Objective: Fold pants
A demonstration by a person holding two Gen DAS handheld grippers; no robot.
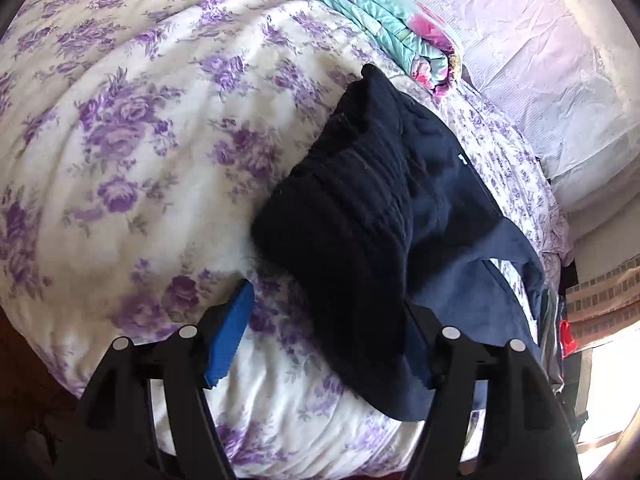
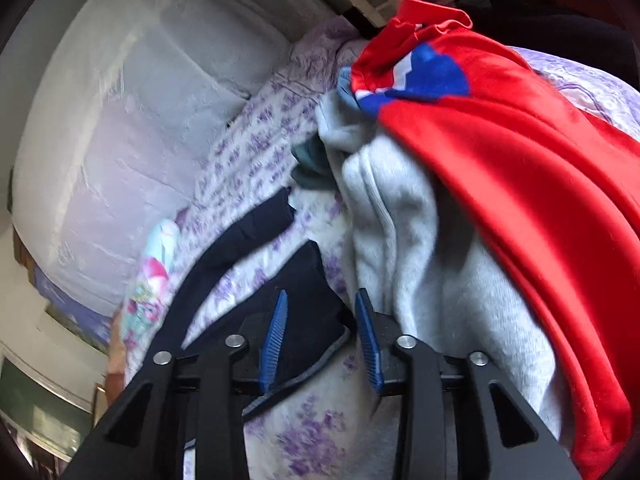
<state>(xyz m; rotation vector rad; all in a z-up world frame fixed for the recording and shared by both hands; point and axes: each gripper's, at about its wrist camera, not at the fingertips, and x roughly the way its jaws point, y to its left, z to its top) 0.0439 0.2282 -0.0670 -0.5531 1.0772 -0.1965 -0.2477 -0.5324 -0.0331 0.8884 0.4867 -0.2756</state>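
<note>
Dark navy pants [image 1: 360, 208] lie crumpled on a white bedspread with purple flowers [image 1: 140, 120]. Their ribbed waistband is bunched toward me and a bluer part trails to the right. My left gripper [image 1: 324, 344] stands open over the near edge of the pants. Its left blue pad is bare and clear of the cloth, while the fabric drapes over its right finger. In the right wrist view, two navy pant legs [image 2: 312, 280] run across the bedspread [image 2: 304, 420]. My right gripper [image 2: 321, 334] is open, and the end of one leg lies loose between its blue pads.
A pile of clothes sits right of the right gripper: a grey sweatshirt [image 2: 420, 260] under a red garment [image 2: 520, 160] with a blue and white patch. A folded turquoise and pink quilt [image 1: 384, 20] lies beyond the pants, by a pale padded headboard [image 1: 540, 60].
</note>
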